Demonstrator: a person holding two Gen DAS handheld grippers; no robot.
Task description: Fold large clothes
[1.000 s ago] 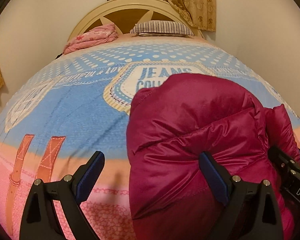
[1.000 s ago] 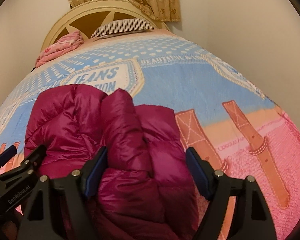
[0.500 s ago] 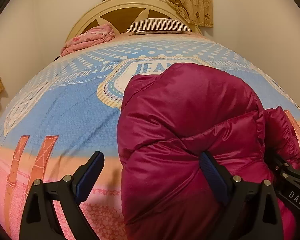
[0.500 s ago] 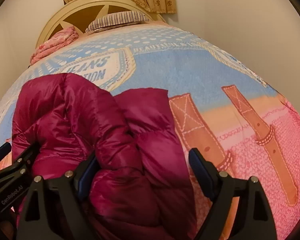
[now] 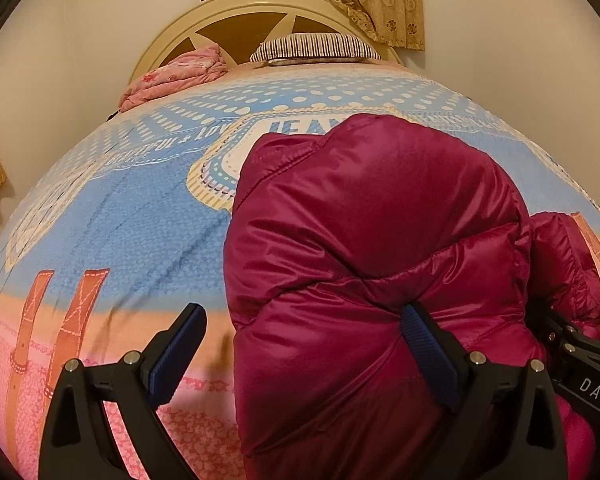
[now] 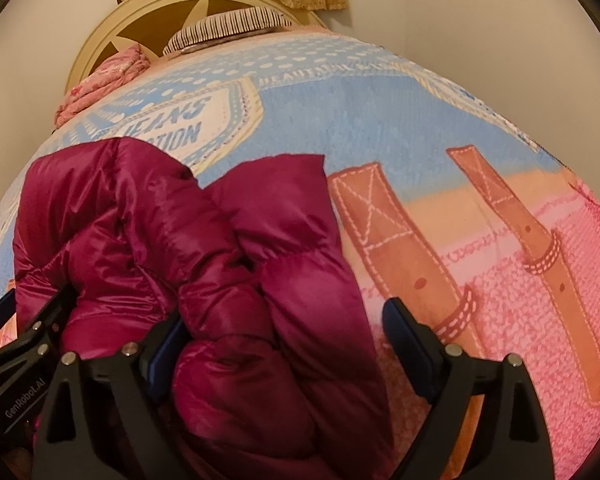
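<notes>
While my left tool (image 5: pixel 300 344) and right tool (image 6: pixel 280 340) both stand wide open, gripping nothing, the magenta puffer jacket (image 5: pixel 372 248) bulges between their ribbed blue pads. It lies bundled on the bed's terry-textured blanket (image 6: pixel 380 128), glossy, quilted and rounded. One left pad (image 5: pixel 424 356) presses into its shiny shell.

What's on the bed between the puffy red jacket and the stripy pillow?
Nothing but the bedspread. In the left wrist view its blue dotted print runs from the jacket up to the striped pillow. The pink bundle sits off to the side.
</notes>
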